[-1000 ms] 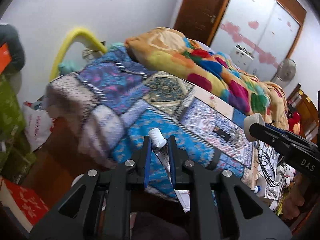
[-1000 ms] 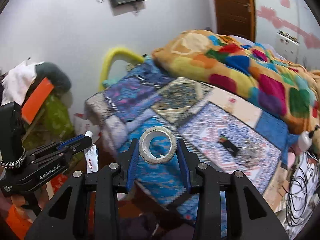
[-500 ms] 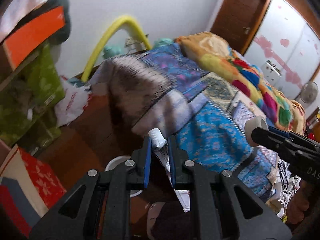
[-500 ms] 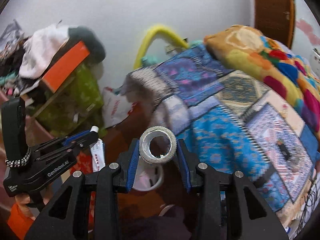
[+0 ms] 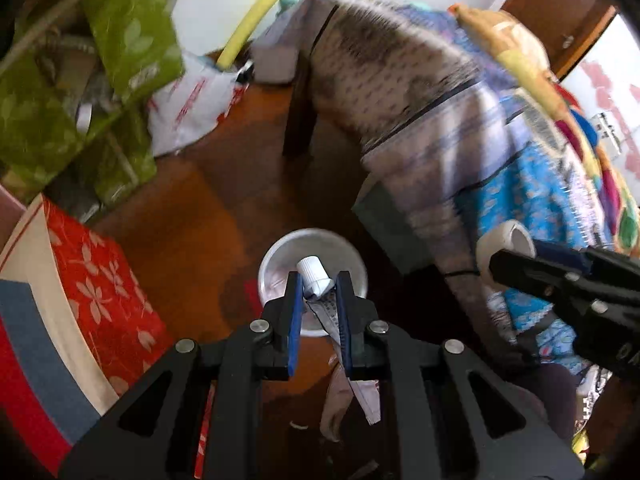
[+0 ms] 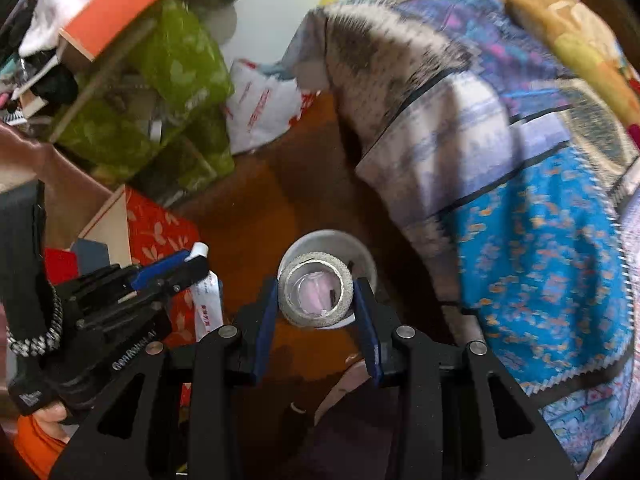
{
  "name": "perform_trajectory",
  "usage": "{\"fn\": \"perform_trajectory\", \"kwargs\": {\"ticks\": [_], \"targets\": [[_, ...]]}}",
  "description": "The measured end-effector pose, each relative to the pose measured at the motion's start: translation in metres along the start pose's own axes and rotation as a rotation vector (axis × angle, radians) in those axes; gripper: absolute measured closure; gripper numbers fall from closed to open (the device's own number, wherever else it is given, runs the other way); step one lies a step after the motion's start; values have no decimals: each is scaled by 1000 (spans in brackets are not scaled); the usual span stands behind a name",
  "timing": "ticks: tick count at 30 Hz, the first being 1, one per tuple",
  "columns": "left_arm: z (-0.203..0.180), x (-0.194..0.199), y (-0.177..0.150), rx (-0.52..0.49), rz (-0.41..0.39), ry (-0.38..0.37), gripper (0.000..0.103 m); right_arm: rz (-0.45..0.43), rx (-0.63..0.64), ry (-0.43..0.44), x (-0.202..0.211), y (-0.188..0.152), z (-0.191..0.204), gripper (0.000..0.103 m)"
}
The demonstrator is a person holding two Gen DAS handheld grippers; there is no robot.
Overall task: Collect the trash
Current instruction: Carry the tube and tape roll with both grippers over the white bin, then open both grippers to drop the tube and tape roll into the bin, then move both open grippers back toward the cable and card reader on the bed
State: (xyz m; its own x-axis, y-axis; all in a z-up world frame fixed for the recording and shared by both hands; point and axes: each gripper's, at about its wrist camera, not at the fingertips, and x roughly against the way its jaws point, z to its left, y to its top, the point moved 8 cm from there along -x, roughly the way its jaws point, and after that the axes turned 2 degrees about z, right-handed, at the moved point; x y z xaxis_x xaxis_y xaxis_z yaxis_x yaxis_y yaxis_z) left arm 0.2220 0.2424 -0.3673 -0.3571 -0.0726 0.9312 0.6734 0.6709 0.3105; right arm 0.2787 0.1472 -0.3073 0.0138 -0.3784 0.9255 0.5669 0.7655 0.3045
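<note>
Left gripper (image 5: 318,292) tilted down over the white bin (image 5: 276,256), clamping a tube (image 5: 314,274); right gripper (image 6: 316,300) likewise, pinching a tape roll (image 6: 316,294).

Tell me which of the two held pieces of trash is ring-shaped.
The tape roll, gripped by the right gripper: an open ring you can see through. The other, in the left gripper, is a squeezed tube with a white cap.
</note>
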Motion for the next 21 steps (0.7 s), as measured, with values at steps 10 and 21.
{"fn": "perform_trajectory", "kwargs": {"ticks": [10,21], "targets": [[15,-45,1,34,95,12,88,85,67,21,-33,19,21,51],[-1,-58,16,54,149,-37,87,16,32,14,-7,24,2,47]]}}
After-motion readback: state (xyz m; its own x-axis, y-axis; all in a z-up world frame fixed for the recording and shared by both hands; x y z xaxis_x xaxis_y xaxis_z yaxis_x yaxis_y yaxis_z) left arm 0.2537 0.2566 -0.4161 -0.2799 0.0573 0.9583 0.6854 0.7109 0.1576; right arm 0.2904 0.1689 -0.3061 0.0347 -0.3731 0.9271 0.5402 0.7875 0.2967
